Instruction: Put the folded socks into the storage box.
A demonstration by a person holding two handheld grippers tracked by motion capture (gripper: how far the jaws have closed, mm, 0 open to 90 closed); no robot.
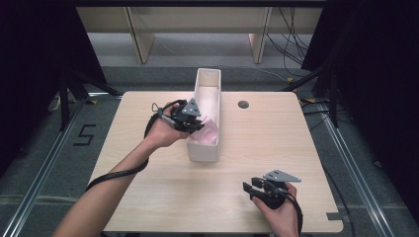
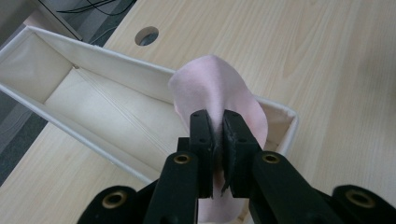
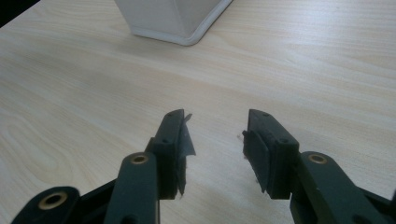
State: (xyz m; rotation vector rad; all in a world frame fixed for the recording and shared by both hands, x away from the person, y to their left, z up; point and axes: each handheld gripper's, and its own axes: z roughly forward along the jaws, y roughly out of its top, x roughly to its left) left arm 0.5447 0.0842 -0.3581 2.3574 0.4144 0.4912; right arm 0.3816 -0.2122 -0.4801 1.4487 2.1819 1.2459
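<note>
- My left fingers (image 2: 215, 135) are pinched tight on a soft pink cloth (image 2: 212, 88). The cloth sticks up just past my fingertips and folds over a little.
- In the high view, my left fingers (image 1: 193, 122) hang over the near end of the long white box (image 1: 207, 79), and the pink cloth (image 1: 206, 131) sits partly down inside it.
- The box (image 2: 88, 100) is just in front of and under my left fingers. The part of its floor I can see past the cloth is bare.
- The box stands on the light wood worktop (image 1: 267, 143).
- My right fingers (image 3: 215, 140) are spread wide with nothing between them. They hover low over the bare worktop (image 3: 299, 60), and a corner of the box (image 3: 173, 23) is ahead of them, well apart.
- In the high view my right fingers (image 1: 254, 190) are near the front edge of the worktop, far from my left ones.
- I think the step now is putting the cloth into the box.
- Next I think my left fingers should go a bit lower, so the cloth is all inside the walls, and then let go.
- I should take care that the cloth does not hang over the near wall of the box.
- My right fingers have no job here yet, so they can just wait.
</note>
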